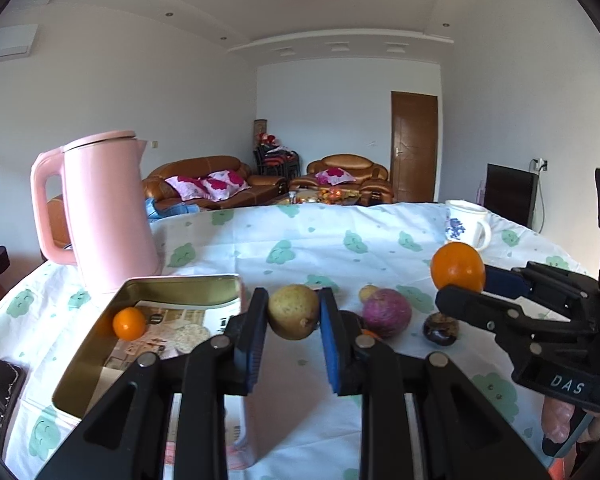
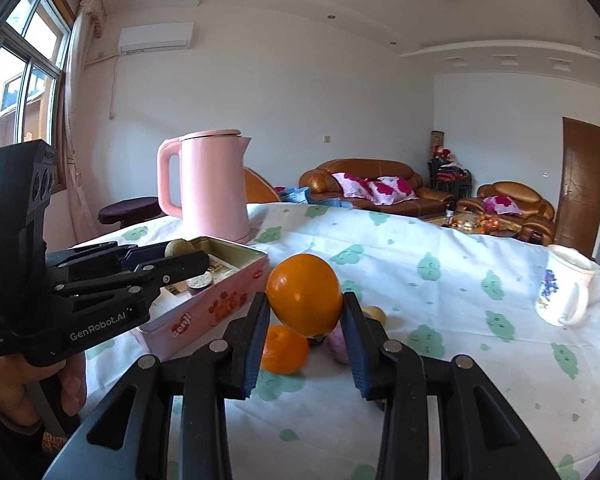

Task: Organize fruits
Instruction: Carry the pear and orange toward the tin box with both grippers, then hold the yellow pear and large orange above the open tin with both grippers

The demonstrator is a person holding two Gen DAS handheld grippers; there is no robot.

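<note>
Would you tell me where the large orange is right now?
The large orange is clamped in the right gripper, held above the tablecloth, just right of the pink tin, with a small orange and purple fruit beneath it.

A yellow-green pear, speckled and stem end down, hangs clear of the cloth, pinched between two blue pads. A large glossy orange is held the same way, also off the table. In the open pink tin (gold inside) sits a small orange. On the cloth lie another orange, a purple round fruit, a small yellowish fruit and a dark brown one.
</note>
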